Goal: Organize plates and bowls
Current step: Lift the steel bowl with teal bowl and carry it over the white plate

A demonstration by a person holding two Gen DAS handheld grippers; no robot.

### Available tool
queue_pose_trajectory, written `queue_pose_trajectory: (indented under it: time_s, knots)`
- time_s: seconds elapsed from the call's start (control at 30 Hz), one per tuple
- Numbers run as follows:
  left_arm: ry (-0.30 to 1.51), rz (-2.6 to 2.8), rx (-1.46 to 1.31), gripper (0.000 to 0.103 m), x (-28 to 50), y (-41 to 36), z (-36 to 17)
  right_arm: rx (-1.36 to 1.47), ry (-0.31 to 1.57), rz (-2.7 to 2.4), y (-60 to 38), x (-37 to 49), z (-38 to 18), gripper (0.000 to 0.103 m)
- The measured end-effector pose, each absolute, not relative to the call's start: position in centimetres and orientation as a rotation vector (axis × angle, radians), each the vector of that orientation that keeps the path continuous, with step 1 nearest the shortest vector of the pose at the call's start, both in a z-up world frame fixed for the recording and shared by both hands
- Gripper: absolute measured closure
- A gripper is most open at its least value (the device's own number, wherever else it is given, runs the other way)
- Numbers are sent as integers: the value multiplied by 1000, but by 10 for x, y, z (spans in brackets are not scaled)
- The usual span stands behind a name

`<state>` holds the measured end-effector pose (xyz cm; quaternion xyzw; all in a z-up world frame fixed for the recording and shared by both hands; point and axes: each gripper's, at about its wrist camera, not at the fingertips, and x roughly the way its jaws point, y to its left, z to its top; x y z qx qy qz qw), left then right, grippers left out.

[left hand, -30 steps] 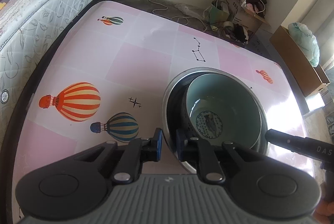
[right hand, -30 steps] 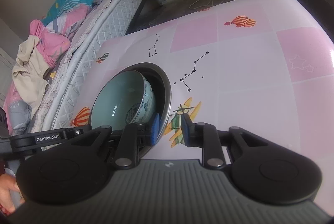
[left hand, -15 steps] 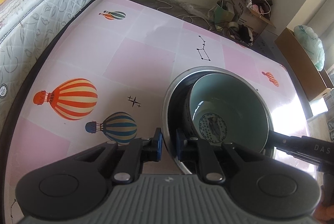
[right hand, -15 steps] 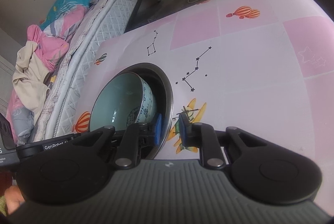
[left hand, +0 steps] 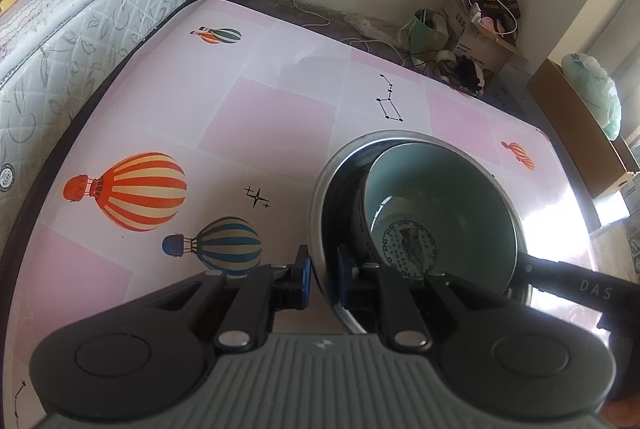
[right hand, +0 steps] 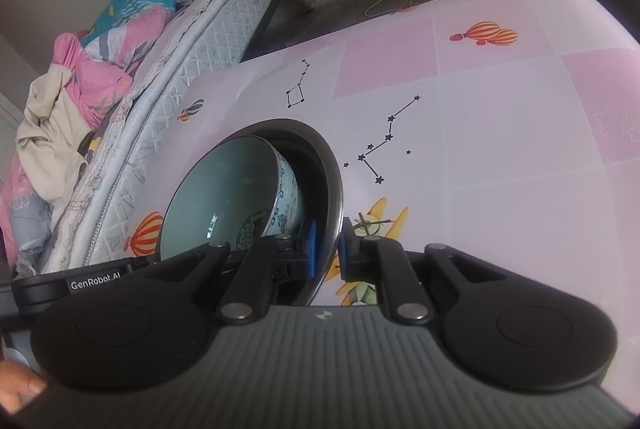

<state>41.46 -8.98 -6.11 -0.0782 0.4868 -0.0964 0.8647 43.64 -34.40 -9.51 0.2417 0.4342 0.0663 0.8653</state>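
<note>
On the bench (left hand: 280, 101), which is covered with a pink and white sheet printed with hot-air balloons and star figures, a steel bowl (left hand: 320, 189) is seen with a ceramic bowl (left hand: 440, 197) set inside it. The ceramic bowl is pale green within, carries a dark round print at its bottom, and is patterned in blue on its outer wall; it is tilted inside the steel bowl rather than seated flat.

The rim of the steel bowl is clamped by the left tool (left hand: 322, 277), with one blue pad outside the wall and the other inside it. On the opposite side, the same rim (right hand: 334, 189) is pinched by the right tool (right hand: 328, 255), whose pads are likewise placed one on either side of the wall. In the left wrist view, a black finger of the right tool is seen reaching across to the far rim.

Whether the steel bowl is resting on the bench or lifted clear of it cannot be told.

A mattress (left hand: 100, 9) is seen just beside the bench, with bedding (right hand: 92, 61) heaped on it. Cardboard boxes (left hand: 480, 29) are seen on the floor beyond the bench.
</note>
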Motion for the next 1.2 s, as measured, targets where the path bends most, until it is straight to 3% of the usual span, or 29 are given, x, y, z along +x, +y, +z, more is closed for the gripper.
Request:
queue_pose_trajectory:
  time_s: [1.2]
  knots:
    - [943, -223, -187, 89, 386, -79, -27, 439, 834, 164, -341, 406, -55, 91]
